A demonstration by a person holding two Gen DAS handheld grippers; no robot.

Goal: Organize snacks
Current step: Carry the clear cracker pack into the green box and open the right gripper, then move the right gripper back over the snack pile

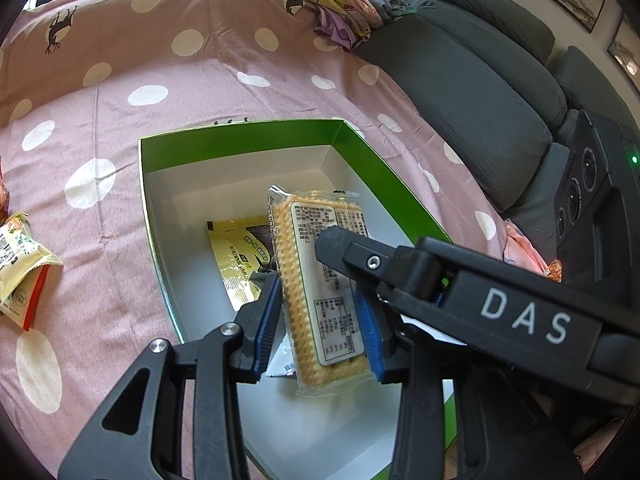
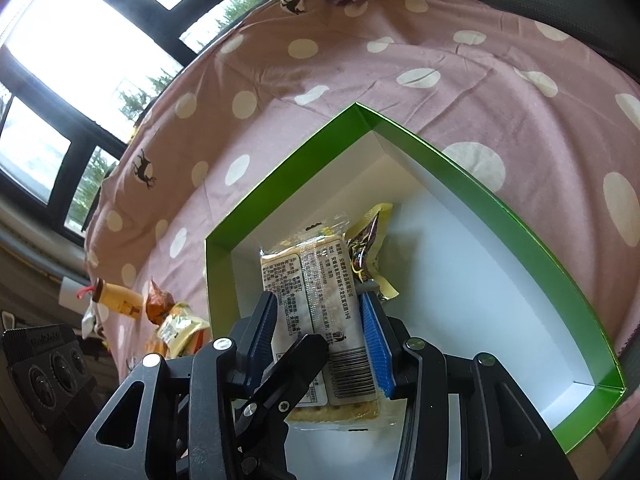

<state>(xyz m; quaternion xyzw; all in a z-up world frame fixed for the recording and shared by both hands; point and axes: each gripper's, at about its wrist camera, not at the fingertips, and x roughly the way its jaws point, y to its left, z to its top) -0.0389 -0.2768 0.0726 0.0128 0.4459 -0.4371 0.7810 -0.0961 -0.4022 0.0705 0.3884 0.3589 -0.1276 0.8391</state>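
A clear packet of square crackers (image 1: 308, 280) with a white printed label hangs over the open green box (image 1: 240, 132). My left gripper (image 1: 316, 292) has its blue pads against both long edges of the packet. One black finger (image 1: 400, 264) of the right gripper reaches in from the right and lies across the packet's top. In the right wrist view the cracker packet (image 2: 320, 292) sits face-up between the pads of my right gripper (image 2: 318, 300), which is shut on it. A left-gripper finger (image 2: 296, 360) crosses its lower left corner. A yellow snack packet (image 1: 236, 264) (image 2: 368, 248) lies on the box's white floor.
The green box (image 2: 480, 184) rests on a pink polka-dot bedspread (image 1: 160, 60). Loose snack packets (image 1: 20, 256) (image 2: 180, 324) lie left of the box, near a small yellow bottle (image 2: 116, 298). Folded clothes (image 1: 344, 4) sit at the far edge. A grey sofa (image 1: 480, 80) runs along the right.
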